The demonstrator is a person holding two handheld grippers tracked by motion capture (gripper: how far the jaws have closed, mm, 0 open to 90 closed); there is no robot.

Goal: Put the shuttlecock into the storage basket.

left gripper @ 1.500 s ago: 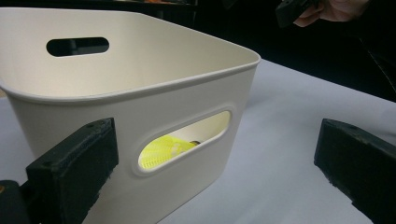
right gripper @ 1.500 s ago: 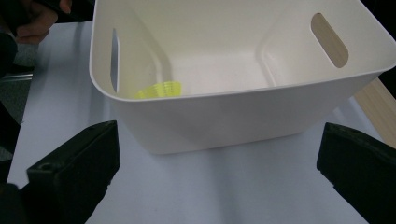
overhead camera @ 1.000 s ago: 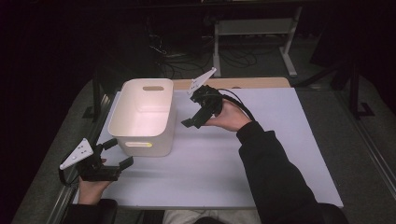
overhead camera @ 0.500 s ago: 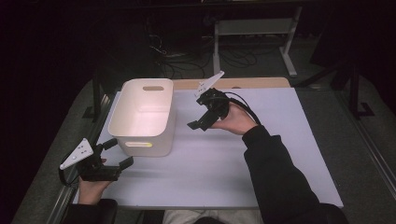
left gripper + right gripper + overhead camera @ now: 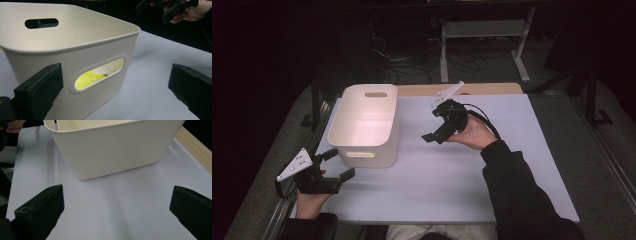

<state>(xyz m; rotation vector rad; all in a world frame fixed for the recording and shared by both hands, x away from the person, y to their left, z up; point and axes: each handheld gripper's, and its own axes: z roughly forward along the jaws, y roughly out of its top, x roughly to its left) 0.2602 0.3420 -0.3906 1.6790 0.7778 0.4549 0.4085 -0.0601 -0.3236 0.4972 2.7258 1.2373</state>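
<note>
A white plastic bin with handle slots stands on the left half of the table. My left gripper rests at the table's near left corner, open, with nothing between its jaws. In the left gripper view the bin is close ahead. Through its front slot shows a yellow netted object lying inside. My right gripper hovers right of the bin, open and holding nothing, pointed toward the bin's side. The right gripper view shows the bin beyond the wide-apart jaws.
A pale sheet covers the table, with a wooden strip along the far edge. A metal stand and cables sit on the dark floor behind. The other hand shows at the top left of the right gripper view.
My right gripper has drifted to the right, away from the bin, staying open. The left gripper and the bin have not moved.
</note>
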